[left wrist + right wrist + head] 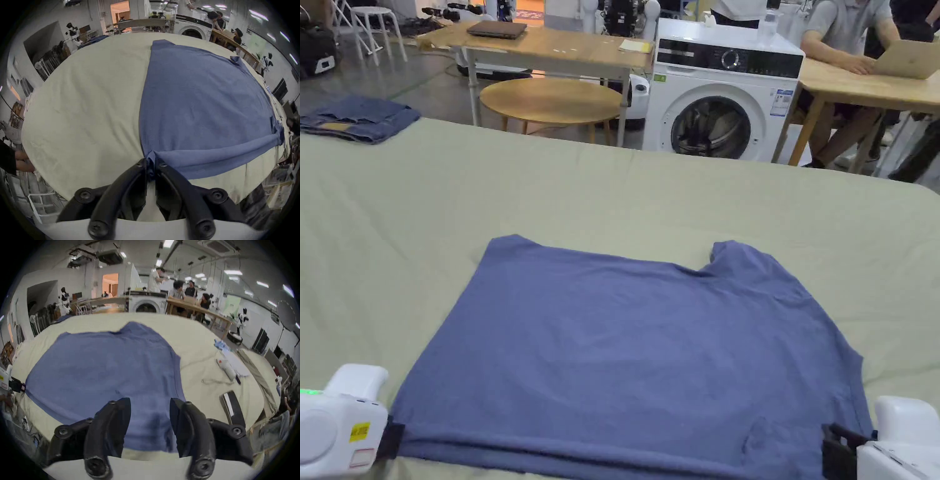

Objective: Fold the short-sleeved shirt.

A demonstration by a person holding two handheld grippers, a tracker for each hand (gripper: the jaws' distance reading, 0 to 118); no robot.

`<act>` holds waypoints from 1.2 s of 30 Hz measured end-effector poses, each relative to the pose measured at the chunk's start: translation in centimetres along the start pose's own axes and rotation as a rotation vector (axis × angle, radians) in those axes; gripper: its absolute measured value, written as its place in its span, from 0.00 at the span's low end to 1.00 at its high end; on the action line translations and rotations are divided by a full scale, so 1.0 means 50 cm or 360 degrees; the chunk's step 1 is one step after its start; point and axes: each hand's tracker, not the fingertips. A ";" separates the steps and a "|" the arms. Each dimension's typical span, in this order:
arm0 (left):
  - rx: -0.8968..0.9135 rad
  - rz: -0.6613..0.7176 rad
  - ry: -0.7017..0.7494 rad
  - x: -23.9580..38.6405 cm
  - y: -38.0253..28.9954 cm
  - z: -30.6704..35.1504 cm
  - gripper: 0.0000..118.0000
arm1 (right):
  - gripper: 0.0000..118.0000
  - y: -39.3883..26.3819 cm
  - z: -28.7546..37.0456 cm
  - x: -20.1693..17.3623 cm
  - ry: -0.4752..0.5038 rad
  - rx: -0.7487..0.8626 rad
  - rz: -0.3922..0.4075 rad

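Head view: the blue short-sleeved shirt (637, 350) lies flat on a pale green sheet-covered counter (675, 194), its near edge rolled into a fold. The left gripper (390, 437) sits at the shirt's near left corner, the right gripper (837, 447) at the near right corner.

Left gripper view: both jaws are clenched on a bunched corner of the shirt.

Right gripper view: the jaws stand spread apart over the shirt's edge, gripping nothing.

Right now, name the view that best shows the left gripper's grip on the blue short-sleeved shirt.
Left gripper view: the left gripper pinches the blue short-sleeved shirt corner. Head view hides its jaws; right gripper view shows it small, far off.
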 end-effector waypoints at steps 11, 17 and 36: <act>0.0030 0.0058 -0.0060 -0.013 -0.015 0.012 0.03 | 0.23 -0.106 -0.071 0.046 0.0067 -0.0491 0.0036; 0.0056 0.0060 -0.0065 -0.015 -0.023 0.019 0.02 | 0.05 -0.101 -0.054 0.037 0.0126 -0.0364 0.0029; 0.0431 0.0119 -0.0176 -0.026 0.286 0.042 0.02 | 0.05 0.238 -0.103 0.060 0.0171 0.0030 -0.0087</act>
